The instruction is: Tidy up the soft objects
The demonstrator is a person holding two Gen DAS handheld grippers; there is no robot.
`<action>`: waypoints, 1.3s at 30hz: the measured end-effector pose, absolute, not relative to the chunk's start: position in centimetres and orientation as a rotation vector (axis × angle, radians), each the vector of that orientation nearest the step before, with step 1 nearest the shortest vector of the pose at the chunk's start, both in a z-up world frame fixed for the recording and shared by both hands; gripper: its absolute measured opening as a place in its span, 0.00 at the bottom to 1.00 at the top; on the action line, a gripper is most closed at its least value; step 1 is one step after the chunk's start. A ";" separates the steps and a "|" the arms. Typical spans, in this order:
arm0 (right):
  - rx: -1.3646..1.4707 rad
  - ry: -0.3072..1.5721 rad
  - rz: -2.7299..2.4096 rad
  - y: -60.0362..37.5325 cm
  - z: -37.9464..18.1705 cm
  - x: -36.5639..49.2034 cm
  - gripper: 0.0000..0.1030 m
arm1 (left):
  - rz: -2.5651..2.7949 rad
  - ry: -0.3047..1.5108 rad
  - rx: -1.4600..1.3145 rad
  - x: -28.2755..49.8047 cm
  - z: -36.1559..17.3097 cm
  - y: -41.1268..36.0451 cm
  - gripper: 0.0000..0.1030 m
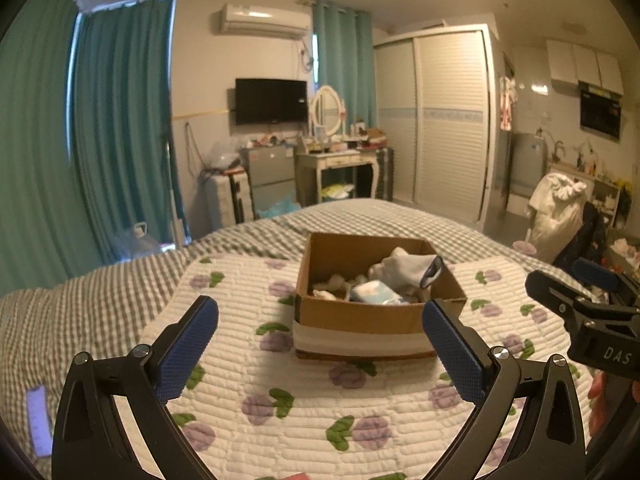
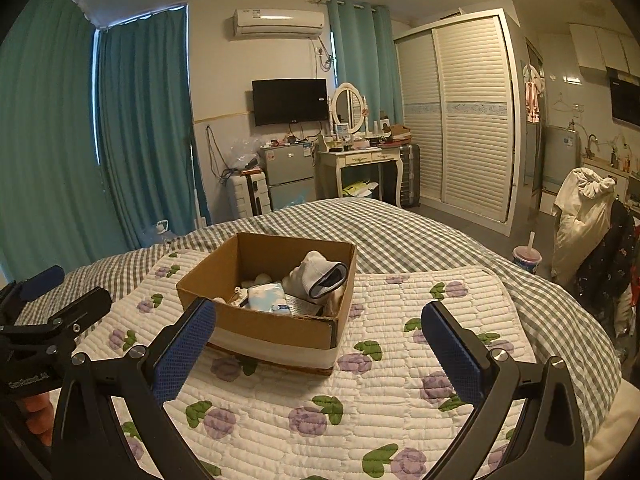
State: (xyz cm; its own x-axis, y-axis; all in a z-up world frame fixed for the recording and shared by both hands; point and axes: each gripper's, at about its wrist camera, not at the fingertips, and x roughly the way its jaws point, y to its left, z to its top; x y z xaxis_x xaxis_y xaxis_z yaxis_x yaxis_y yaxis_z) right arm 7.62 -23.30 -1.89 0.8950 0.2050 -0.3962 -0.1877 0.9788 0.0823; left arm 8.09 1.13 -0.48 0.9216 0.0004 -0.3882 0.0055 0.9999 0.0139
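Observation:
A brown cardboard box point(image 1: 360, 316) point(image 2: 276, 330) stands on a white quilt with purple flowers point(image 1: 280, 400) point(image 2: 360, 400) on the bed. Inside lie a white sock with a grey-blue cuff point(image 1: 412, 270) point(image 2: 324, 274), a light blue tissue pack point(image 1: 372, 292) point(image 2: 266, 296) and other small white soft items point(image 1: 336, 284). My left gripper point(image 1: 320, 344) is open and empty, hovering in front of the box. My right gripper point(image 2: 318, 346) is open and empty, in front of the box and to its right. Each gripper shows at the edge of the other's view point(image 1: 584, 312) point(image 2: 48, 320).
A grey checked bedspread point(image 1: 100, 300) point(image 2: 440, 236) lies under the quilt. A phone point(image 1: 38, 420) lies at the left on the bed. A drink cup with a straw point(image 2: 527, 258) stands beyond the bed's right edge. A chair with clothes point(image 2: 588, 220), dresser, fridge and wardrobe stand behind.

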 end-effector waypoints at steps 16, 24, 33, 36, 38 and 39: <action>0.021 0.422 0.201 -22.7 -2.0 7.5 1.00 | -0.005 0.399 0.028 8.0 -0.7 1.2 1.00; 0.020 0.420 0.202 -22.6 -1.9 7.4 1.00 | -0.003 0.396 0.030 7.8 -0.6 1.3 1.00; 0.021 0.421 0.205 -22.4 -1.8 7.3 1.00 | -0.002 0.395 0.028 7.6 -0.6 1.4 1.00; 0.021 0.421 0.205 -22.4 -1.8 7.3 1.00 | -0.001 0.396 0.025 7.6 -0.6 1.4 1.00; 0.021 0.422 0.205 -22.4 -1.8 7.3 1.00 | 0.000 0.397 0.025 7.6 -0.6 1.5 1.00; 0.021 0.422 0.205 -22.3 -1.8 7.3 1.00 | 0.000 0.397 0.026 7.6 -0.6 1.5 1.00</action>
